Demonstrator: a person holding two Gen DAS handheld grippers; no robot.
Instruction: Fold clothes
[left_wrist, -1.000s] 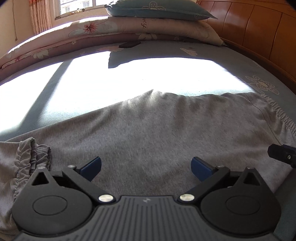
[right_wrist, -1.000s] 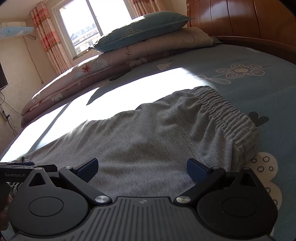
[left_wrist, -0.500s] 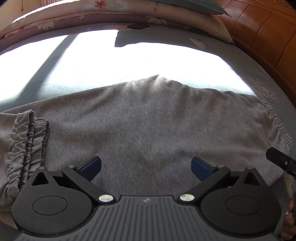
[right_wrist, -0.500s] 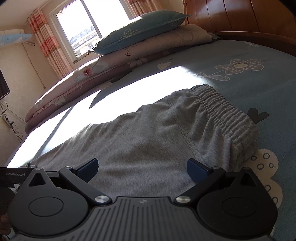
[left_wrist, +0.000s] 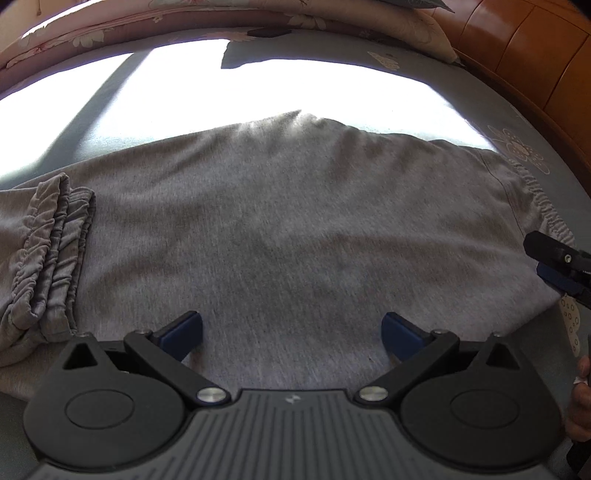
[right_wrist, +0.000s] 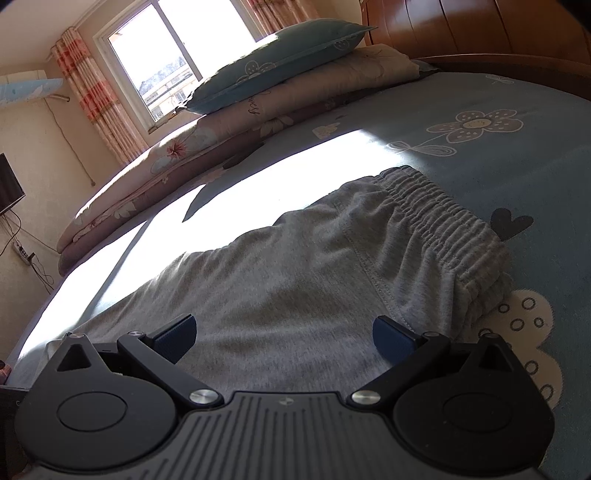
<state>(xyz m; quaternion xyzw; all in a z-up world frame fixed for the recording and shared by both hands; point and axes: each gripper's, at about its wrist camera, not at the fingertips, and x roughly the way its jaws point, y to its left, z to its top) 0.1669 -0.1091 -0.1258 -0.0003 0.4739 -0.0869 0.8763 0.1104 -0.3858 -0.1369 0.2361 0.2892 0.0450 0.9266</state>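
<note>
Grey sweatpants (left_wrist: 295, 229) lie flat across the blue bed sheet, folded lengthwise. Their ribbed cuffs (left_wrist: 48, 254) are bunched at the left, and the elastic waistband (right_wrist: 447, 225) is at the right. My left gripper (left_wrist: 291, 332) is open just above the near edge of the pants, mid-length, with nothing between its fingers. My right gripper (right_wrist: 282, 336) is open too, low over the fabric just short of the waistband. One of its fingers (left_wrist: 557, 266) shows at the right edge of the left wrist view.
The blue flowered sheet (right_wrist: 480, 147) carries a bright sun patch beyond the pants. A folded floral quilt (right_wrist: 221, 133) with a blue pillow (right_wrist: 280, 62) on it lies at the far side. The wooden headboard (right_wrist: 480, 29) runs along the right. A hand (left_wrist: 580, 398) shows at the right edge.
The left gripper has risen and tilted down, so more of the pants and cuffs shows. The right gripper has shifted slightly. Both stay open.
</note>
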